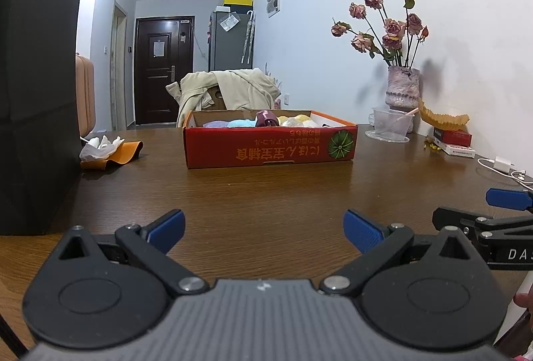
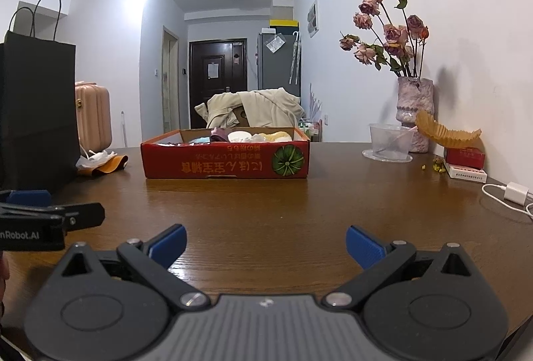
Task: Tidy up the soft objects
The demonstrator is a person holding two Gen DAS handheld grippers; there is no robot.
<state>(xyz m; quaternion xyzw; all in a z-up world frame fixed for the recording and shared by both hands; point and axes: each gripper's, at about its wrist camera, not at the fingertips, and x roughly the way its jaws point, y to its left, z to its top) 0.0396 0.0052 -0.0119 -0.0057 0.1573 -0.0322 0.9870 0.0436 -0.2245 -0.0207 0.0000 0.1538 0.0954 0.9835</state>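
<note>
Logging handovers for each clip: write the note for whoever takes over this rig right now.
Left gripper: open, empty, low over the table.
Right gripper: open, empty, beside it.
Soft items sit piled in the red box mid-table, ahead of both grippers.
Done: cannot tell how far sorting has gone; nothing in hand.
Left: reach the box and arrange the soft items.

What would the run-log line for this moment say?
left hand-held gripper: open, empty | right hand-held gripper: open, empty | both low over table | soft items in red box | box untouched
</note>
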